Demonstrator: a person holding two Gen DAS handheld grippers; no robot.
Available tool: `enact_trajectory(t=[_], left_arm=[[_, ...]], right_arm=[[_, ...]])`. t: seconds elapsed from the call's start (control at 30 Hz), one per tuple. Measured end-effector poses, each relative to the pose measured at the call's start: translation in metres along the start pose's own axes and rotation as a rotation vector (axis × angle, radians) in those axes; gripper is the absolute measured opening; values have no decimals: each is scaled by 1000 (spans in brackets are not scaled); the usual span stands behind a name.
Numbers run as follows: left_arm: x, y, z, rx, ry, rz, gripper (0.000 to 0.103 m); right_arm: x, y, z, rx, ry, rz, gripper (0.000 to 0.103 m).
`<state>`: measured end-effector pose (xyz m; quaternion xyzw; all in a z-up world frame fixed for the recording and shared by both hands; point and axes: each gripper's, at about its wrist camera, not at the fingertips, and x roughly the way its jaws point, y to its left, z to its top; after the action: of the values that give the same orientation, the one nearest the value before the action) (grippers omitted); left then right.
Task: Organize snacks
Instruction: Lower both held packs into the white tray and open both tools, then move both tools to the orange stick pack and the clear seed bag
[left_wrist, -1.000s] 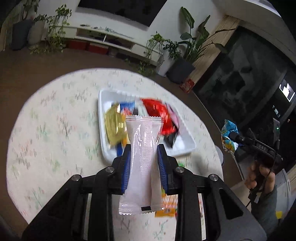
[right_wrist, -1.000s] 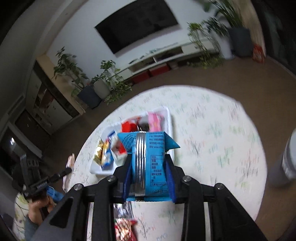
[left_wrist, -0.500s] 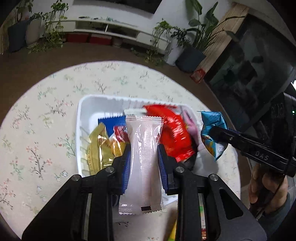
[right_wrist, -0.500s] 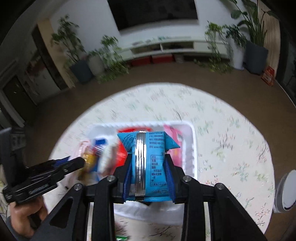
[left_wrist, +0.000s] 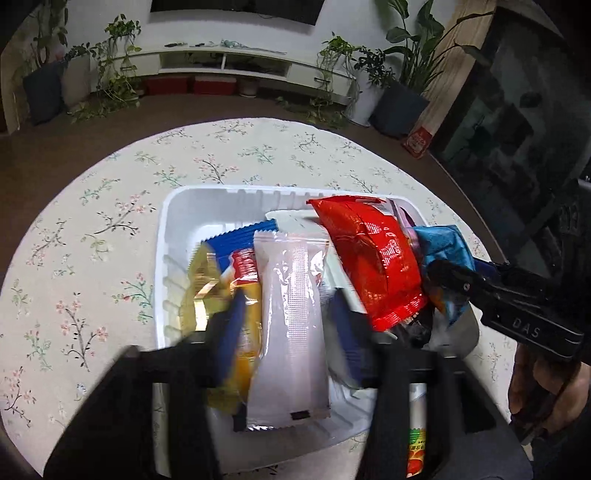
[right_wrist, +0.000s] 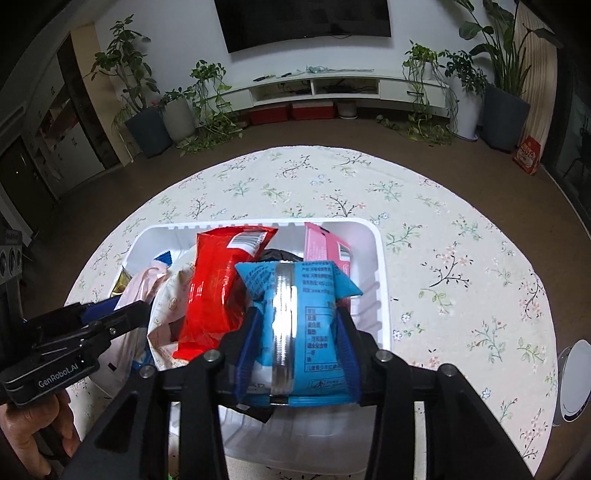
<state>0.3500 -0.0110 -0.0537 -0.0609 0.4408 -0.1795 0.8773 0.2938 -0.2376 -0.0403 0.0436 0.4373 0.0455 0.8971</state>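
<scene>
A white tray (left_wrist: 221, 192) (right_wrist: 380, 258) on the round table holds several snack packets, among them a red one (left_wrist: 373, 258) (right_wrist: 214, 291), a yellow one (left_wrist: 201, 280) and a pink one (right_wrist: 325, 243). My left gripper (left_wrist: 288, 314) (right_wrist: 125, 308) hovers low over the tray's near side. Its jaws are opening, and the white packet (left_wrist: 291, 332) stands between them with a gap on each side. My right gripper (right_wrist: 299, 321) (left_wrist: 454, 280) is over the tray's right part. Its jaws are opening too, but the pads still touch the sides of the blue packet (right_wrist: 306, 295) (left_wrist: 443, 243).
The floral tablecloth (left_wrist: 92, 258) surrounds the tray. Another packet (left_wrist: 417, 450) lies on the cloth near the front edge, under my left gripper. A white round object (right_wrist: 574, 380) sits at the table's right edge. A person's hands (left_wrist: 535, 387) (right_wrist: 33, 424) hold both grippers.
Both grippers came forward and down until they are over the tray. The left jaws spread away from the white packet, and the right jaws widened around the blue packet.
</scene>
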Motion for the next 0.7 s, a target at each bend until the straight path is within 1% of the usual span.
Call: enact_trajectory(t=[0.03,0.07,0.1,0.23,0.3,0.33,0.37,0.43,0.47,0.53,0.6,0.63,0.7], left_arm=[[-1,-2,1,6,-14,13,90],[0,-3,1,11,-21,24,96],[-1,-5,0,20,-31,36,99],[-6,-10,-2,43,-48,66,99],[-14,-12,-6,46,-60,69,103],[-19,-13,-8,50,-68,80,103],[-27,-14,-12,56,-76,90,103],[-40,-18,-17,75,-92,101,103],[-45,-21,-19,85,-102,107,103],[-60,-29,-27,129,-149,118,103],[-73,-37,-37,185,-197,145,103],[-77,-40,-42,204,-202,158,103],[-84,-46,-56,235,-169,166,103]], right_arm=[[1,2,-1,-4,5,1,58],[2,2,-2,-7,12,2,59],[2,3,-4,-8,15,3,61],[-1,1,-6,-4,11,12,61],[-6,-2,-7,11,4,24,61],[-9,-2,-8,15,1,27,62],[-13,-3,-9,19,-5,32,63],[-23,-5,-11,23,-23,44,68],[-30,-6,-13,25,-39,48,69],[-44,-9,-18,32,-68,61,72],[-59,-10,-25,45,-90,70,75],[-67,-11,-31,51,-99,80,76],[-82,-11,-44,57,-111,100,76]])
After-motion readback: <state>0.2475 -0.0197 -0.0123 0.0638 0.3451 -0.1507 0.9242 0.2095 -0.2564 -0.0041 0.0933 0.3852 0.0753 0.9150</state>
